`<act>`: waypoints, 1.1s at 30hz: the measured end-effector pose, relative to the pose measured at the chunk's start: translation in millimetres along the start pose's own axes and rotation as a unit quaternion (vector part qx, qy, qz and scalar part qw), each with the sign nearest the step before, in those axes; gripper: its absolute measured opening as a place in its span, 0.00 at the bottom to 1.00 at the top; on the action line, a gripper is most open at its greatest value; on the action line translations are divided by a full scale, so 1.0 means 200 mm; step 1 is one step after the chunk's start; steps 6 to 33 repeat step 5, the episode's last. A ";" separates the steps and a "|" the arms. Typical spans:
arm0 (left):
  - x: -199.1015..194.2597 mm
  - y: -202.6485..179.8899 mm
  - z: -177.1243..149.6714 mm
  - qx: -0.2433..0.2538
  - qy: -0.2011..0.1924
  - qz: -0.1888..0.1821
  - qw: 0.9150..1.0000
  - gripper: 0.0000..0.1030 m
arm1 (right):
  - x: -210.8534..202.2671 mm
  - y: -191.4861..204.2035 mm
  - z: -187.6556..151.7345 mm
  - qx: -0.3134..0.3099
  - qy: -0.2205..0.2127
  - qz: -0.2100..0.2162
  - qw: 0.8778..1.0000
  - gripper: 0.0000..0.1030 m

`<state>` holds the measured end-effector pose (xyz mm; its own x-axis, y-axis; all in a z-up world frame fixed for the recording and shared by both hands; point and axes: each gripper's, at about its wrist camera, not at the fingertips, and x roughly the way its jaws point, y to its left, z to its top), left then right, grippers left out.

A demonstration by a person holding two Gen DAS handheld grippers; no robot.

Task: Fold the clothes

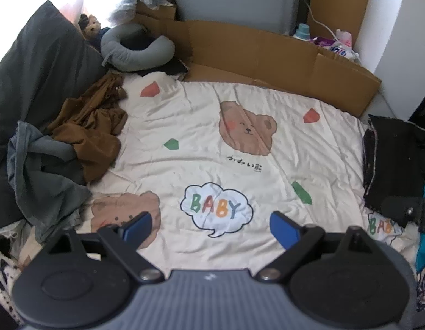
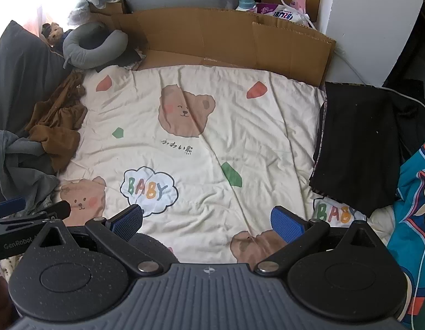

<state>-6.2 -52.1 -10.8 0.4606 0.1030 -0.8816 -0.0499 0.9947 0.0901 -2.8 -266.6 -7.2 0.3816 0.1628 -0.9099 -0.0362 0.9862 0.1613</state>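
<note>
A crumpled brown garment (image 1: 88, 129) (image 2: 57, 125) and a grey garment (image 1: 39, 165) (image 2: 20, 159) lie heaped at the left edge of a cream bear-print quilt (image 1: 212, 143) (image 2: 212, 137). A folded black garment (image 1: 391, 159) (image 2: 358, 143) rests at the right edge, with a teal printed garment (image 2: 415, 192) beside it. My left gripper (image 1: 211, 228) hovers open over the near middle of the quilt, holding nothing. My right gripper (image 2: 208, 224) is open too, empty, above the quilt's front. The left gripper's tip (image 2: 9, 206) shows at the left in the right wrist view.
A dark grey pillow (image 1: 39, 63) and a grey neck pillow (image 1: 138, 46) with a small plush bear (image 1: 91, 24) sit at the back left. Flattened cardboard (image 1: 267, 55) lines the far side. Detergent bottles (image 2: 245, 1) and packets stand behind it by a white wall.
</note>
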 end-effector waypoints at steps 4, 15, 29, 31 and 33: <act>0.00 -0.01 0.00 0.007 0.002 0.006 1.000 0.92 | -0.01 0.01 0.00 0.001 -0.005 0.003 1.000 0.99; 0.00 -0.01 0.00 0.006 0.003 0.006 1.000 0.92 | -0.01 0.01 0.00 -0.001 -0.004 0.003 1.000 0.99; 0.00 -0.01 0.00 0.006 0.003 0.006 1.000 0.92 | -0.01 0.01 0.00 -0.001 -0.004 0.003 1.000 0.99; 0.00 -0.01 0.00 0.006 0.003 0.006 1.000 0.92 | -0.01 0.01 0.00 -0.001 -0.004 0.003 1.000 0.99; 0.00 -0.01 0.00 0.006 0.003 0.006 1.000 0.92 | -0.01 0.01 0.00 -0.001 -0.004 0.003 1.000 0.99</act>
